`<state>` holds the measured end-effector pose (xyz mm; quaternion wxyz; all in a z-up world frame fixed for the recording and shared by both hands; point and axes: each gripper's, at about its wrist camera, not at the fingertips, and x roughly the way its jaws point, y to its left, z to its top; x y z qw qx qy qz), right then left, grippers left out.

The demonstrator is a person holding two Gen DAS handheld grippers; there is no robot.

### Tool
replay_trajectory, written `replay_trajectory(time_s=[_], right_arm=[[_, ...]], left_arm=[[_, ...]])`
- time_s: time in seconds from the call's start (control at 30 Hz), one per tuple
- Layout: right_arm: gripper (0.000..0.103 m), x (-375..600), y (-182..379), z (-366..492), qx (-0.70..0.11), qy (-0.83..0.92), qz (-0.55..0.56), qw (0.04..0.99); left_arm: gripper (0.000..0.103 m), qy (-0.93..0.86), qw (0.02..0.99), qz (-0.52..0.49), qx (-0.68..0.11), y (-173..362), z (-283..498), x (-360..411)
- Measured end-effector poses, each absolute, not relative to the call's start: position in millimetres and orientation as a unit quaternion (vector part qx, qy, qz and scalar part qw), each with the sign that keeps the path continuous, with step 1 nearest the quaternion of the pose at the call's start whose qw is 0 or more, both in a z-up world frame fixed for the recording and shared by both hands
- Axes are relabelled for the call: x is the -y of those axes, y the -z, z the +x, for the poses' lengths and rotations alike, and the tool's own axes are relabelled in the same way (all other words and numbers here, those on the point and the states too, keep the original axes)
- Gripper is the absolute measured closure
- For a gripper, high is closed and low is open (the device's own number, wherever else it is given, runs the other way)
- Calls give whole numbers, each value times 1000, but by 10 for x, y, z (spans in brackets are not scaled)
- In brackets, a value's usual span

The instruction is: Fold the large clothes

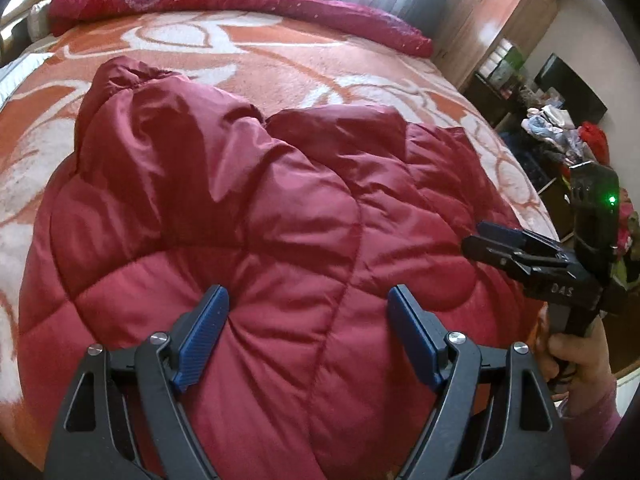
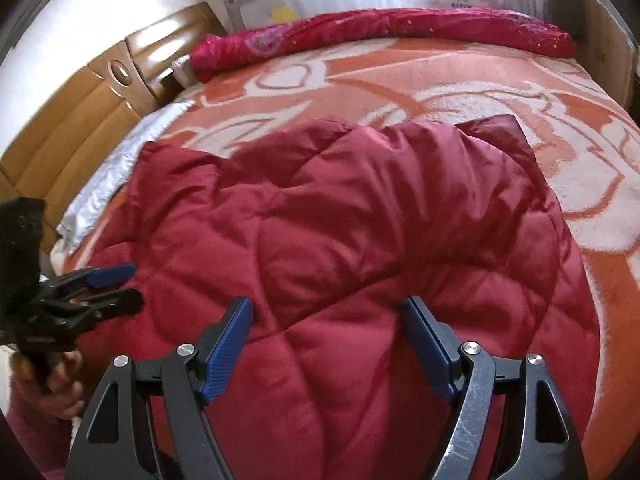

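A large dark red quilted jacket (image 1: pixel 248 216) lies folded on the bed; it also shows in the right wrist view (image 2: pixel 360 216). My left gripper (image 1: pixel 308 300) is open and empty, its blue pads just above the jacket's near part. It also shows at the left in the right wrist view (image 2: pixel 128 284). My right gripper (image 2: pixel 328 312) is open and empty over the jacket's near part. It also shows at the right in the left wrist view (image 1: pixel 476 236), beside the jacket's right edge.
The bed carries an orange and white patterned blanket (image 1: pixel 280 64). A rolled red quilt (image 1: pixel 224 4) lies along its far side. A wooden headboard (image 2: pixel 92 108) is at the left. A wooden wardrobe (image 1: pixel 496 20) and cluttered items (image 1: pixel 560 128) stand at the right.
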<state>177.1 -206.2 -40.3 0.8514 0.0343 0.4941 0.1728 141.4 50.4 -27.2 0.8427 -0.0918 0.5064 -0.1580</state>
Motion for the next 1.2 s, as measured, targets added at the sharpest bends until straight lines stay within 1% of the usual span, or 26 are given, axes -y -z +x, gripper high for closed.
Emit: replay_trajectory(time_s=[0.33, 0.6, 0.7, 0.9, 1.07, 1.2], right_arm=[[25, 2207, 556, 2420, -525, -113, 31, 843], [25, 2555, 719, 2597, -519, -80, 88, 846], [27, 2676, 776, 2617, -513, -67, 121, 847], [27, 2767, 857, 2676, -507, -55, 143, 848], [26, 2831, 923, 2671, -501, -39, 161, 849], [26, 2854, 926, 2657, -501, -39, 165, 849]], left_arm=[[21, 116, 817, -159, -542, 387, 2034, -778], [21, 54, 821, -177, -541, 593, 2497, -1059], [21, 25, 815, -188, -548, 719, 2659, -1174], [20, 16, 808, -184, -559, 941, 2870, -1156], [21, 18, 809, -188, -556, 932, 2905, -1166], [21, 34, 818, -208, -535, 704, 2723, -1229]])
